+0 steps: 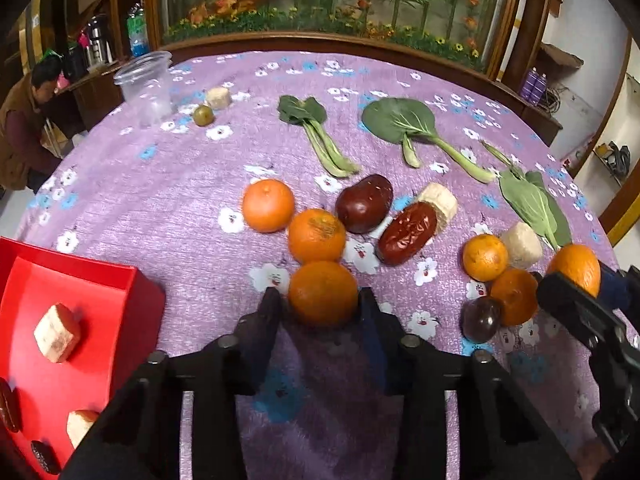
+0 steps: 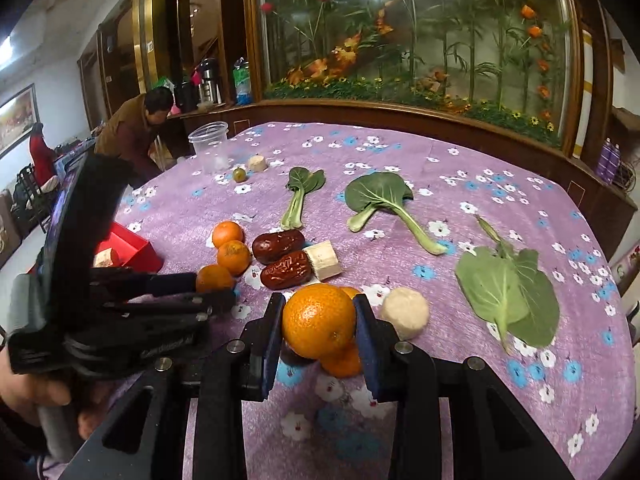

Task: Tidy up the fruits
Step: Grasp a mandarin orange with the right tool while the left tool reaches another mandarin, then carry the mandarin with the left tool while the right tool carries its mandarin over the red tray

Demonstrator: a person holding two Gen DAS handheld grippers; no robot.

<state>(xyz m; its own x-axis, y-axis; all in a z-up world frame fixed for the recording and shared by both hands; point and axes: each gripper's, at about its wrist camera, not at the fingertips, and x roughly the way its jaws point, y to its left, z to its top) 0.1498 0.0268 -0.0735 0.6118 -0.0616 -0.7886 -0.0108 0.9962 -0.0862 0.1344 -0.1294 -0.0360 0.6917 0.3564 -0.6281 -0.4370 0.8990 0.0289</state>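
We see the left claw (image 1: 320, 300) tilted down over the bench (image 1: 160, 184), nearly closed around an orange (image 1: 322, 293) beside the red box (image 1: 80, 280). The right claw (image 2: 318, 316) grips another orange (image 2: 319, 320), lifted above the cloth.

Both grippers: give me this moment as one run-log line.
left gripper: jaws around front orange on tablecloth | right gripper: holds lifted orange | red box: no oranges seen

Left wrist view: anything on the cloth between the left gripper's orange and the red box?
Nothing: bare flowered tablecloth separates the orange from the red box.
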